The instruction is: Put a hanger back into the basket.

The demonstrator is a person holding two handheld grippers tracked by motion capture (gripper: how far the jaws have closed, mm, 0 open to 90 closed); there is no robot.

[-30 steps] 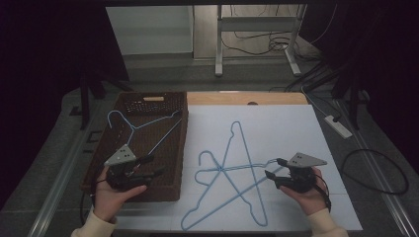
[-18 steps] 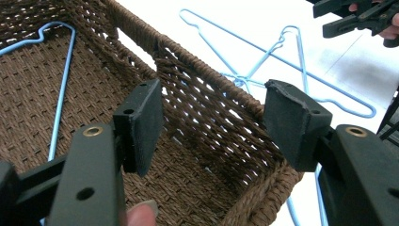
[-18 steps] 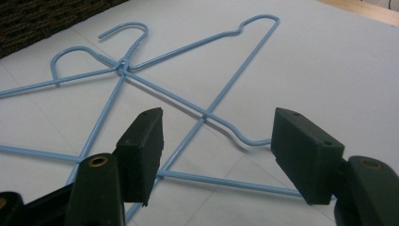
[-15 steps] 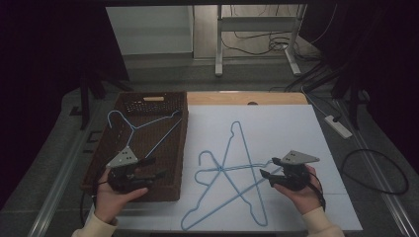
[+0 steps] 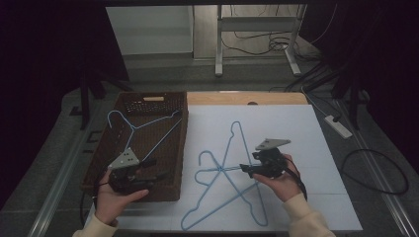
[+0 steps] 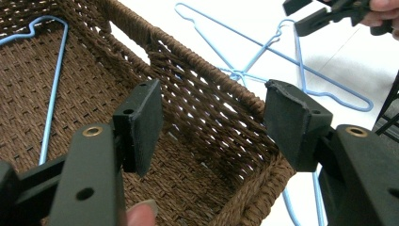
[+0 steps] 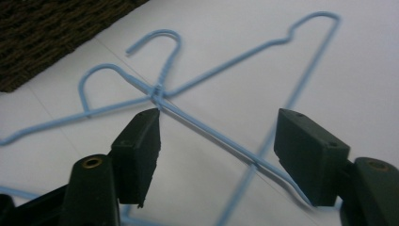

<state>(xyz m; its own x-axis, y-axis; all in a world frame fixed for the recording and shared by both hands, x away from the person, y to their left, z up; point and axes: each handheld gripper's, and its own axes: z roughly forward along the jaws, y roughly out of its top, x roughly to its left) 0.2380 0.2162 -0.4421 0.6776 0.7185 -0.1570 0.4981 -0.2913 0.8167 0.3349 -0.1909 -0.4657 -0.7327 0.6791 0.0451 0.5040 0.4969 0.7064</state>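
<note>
Three light-blue wire hangers total: one in the basket, two on the counter. Leftmost, the brown wicker basket sits at the counter's left edge. In it lies one hanger, hook toward the far left corner, one leg running down toward the near right of the basket floor. Nothing else visible in the basket.

The left gripper hovers over the basket's near end, jaws spread wide with nothing between them; in the left gripper view they frame the basket's right wall and touch neither it nor the hanger inside.

Right of the basket, on the white counter, the two crossed hangers lie overlapping, hooks pointing left toward the basket, the wires meeting at a junction just right of the hooks.

The right gripper sits low over that crossing, pointing left. Its jaws are open and empty, straddling the junction from the near side; can't tell any contact with the wire.
</note>
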